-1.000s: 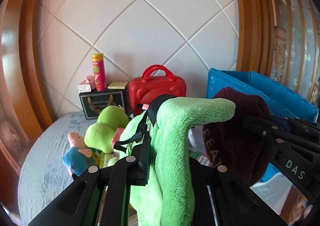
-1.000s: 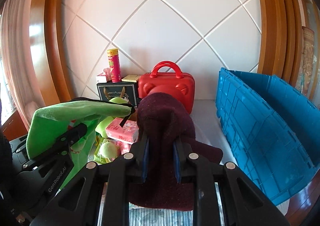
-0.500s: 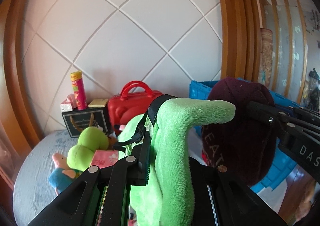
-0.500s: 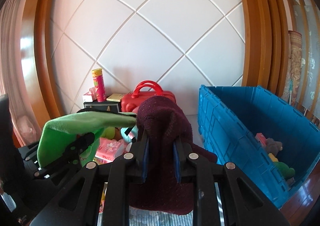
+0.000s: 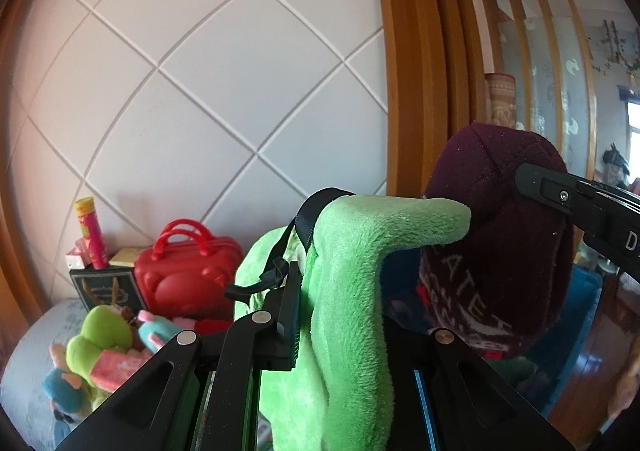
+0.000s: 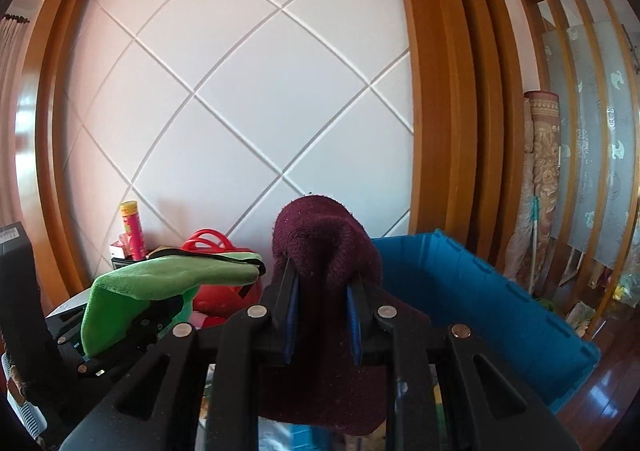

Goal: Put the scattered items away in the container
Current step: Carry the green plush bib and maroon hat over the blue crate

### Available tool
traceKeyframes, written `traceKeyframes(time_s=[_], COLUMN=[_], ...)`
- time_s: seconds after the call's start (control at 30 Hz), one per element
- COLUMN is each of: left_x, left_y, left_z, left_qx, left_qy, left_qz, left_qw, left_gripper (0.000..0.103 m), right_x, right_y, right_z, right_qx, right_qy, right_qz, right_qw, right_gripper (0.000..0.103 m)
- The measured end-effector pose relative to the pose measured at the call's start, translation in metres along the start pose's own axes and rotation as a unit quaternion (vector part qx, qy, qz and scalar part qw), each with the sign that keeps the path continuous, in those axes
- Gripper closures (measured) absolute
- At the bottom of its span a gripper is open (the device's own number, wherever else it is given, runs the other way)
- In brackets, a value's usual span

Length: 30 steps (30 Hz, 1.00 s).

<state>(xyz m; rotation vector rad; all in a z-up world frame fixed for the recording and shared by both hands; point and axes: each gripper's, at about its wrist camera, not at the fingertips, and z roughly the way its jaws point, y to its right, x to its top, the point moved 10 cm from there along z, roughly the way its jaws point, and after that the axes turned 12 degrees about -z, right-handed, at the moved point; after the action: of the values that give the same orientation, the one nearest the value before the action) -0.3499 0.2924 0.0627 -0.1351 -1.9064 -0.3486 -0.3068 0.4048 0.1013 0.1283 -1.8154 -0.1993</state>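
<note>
My left gripper is shut on a green plush backpack with a black strap and holds it up in the air. My right gripper is shut on a maroon knit hat, also held high. The hat shows in the left wrist view just right of the plush. The plush shows in the right wrist view at lower left. The blue plastic crate stands below and right of the right gripper.
A red toy suitcase, a black box with a pink-yellow tube stand at the wall. Plush toys and a pink packet lie on the grey-blue table. Wood frame and screen at right.
Both grippers have risen and swung right with their loads. The table items have dropped lower left in view and the blue crate now sits beneath the hat.
</note>
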Motion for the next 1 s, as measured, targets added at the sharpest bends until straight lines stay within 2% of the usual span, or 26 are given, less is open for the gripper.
traceKeyframes(time_s=[0.17,0.27,0.4,0.63,0.83,1.0], left_x=[-0.010,-0.024,-0.047,-0.081,-0.091,-0.094], left_y=[0.083,0.123,0.156,0.174,0.177,0.175], left_z=[0.016,0.028,0.047,0.067,0.073,0.079], left_qx=[-0.009,-0.010,0.007,0.026,0.045,0.045], left_qy=[-0.020,-0.050,-0.086,-0.149,-0.162,-0.169], left_qz=[-0.005,0.001,0.015,0.022,0.021,0.022], left_qw=[0.9997,0.9987,0.9961,0.9883,0.9856,0.9844], left_gripper=[0.092,0.092,0.092,0.092,0.088,0.087], right_x=[-0.024,-0.045,-0.072,-0.103,-0.119,-0.127], right_y=[0.084,0.116,0.149,0.182,0.192,0.197], right_z=[0.010,0.018,0.029,0.041,0.046,0.050], right_qx=[-0.016,-0.009,0.003,0.015,0.024,0.026], right_qy=[-0.022,-0.037,-0.057,-0.083,-0.099,-0.106], right_qz=[0.000,0.010,0.030,0.056,0.071,0.079], right_qw=[1.000,0.999,0.998,0.995,0.992,0.991], right_gripper=[0.083,0.083,0.083,0.083,0.083,0.083])
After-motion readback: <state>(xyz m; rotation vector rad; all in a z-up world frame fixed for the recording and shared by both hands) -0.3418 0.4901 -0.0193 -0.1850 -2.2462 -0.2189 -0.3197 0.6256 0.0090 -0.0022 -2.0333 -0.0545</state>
